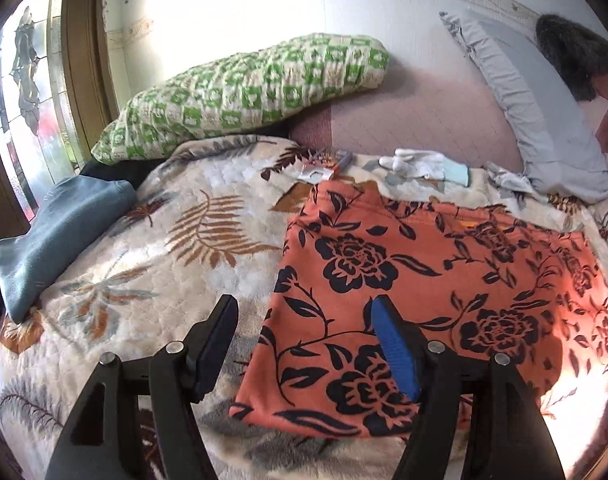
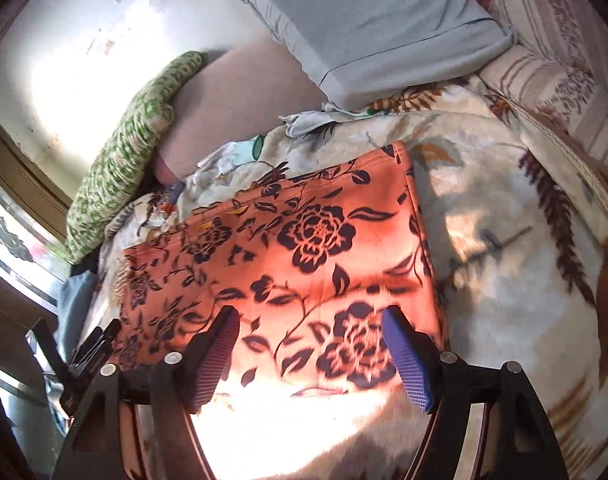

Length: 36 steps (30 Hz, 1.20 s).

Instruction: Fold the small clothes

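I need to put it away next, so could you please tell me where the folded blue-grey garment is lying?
In the left wrist view, the blue-grey garment lies at the far left edge of the leaf-print blanket, below the green patterned pillow.

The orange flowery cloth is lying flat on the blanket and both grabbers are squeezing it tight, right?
Not quite. The orange flowery cloth does lie flat on the blanket, but neither grabber squeezes it. The left gripper and the right gripper are both open above it, as each wrist view shows.

Blue cloth (image 1: 44, 232) cut by edge
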Tool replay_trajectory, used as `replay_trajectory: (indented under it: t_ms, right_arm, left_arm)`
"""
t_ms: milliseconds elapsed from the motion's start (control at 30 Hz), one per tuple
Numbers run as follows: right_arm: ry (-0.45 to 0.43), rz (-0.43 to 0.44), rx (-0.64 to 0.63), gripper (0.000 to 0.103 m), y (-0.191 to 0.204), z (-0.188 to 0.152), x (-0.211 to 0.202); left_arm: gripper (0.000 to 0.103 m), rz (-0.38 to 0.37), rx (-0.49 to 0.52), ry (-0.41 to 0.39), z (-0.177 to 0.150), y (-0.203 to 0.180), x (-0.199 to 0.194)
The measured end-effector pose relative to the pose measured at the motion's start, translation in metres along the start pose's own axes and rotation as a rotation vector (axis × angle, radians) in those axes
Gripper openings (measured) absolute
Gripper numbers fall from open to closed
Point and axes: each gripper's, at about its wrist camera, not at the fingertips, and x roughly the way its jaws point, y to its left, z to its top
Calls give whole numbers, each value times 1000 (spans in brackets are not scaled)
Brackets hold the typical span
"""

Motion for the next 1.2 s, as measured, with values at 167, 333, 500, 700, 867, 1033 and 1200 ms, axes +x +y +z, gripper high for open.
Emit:
replay_trajectory:
  t_ms: [167, 333, 500, 700, 867, 1033, 1200]
  right_arm:
    - [20, -61, 9, 81, -13, -29, -16]
    - [-26, 9, 113, 81, -25, -27, -48]
    - [23, 20, 69, 81, -11, -33, -62]
    - [83, 20, 119, 81, -16, -37, -57]
    - [64, 34, 123, 81, -16, -40, -70]
    - [51, 63, 136, 81, -19, -44, -75]
    - [46, 109, 146, 81, -20, -55, -77]
  left_arm:
    - [83, -36, -56, -18, 1, 1, -58]
    - [85, -25, -81, -40, -13, 10, -105]
    - [85, -11, -146, 28, -24, 21, -113]
    - [85, 0, -187, 35, -25, 31, -125]
    - [85, 5, -200, 36, -26, 35, -127]
    - [85, 17, -189, 46, -29, 34, -124]
    - [85, 30, -202, 34, -29, 36, -122]
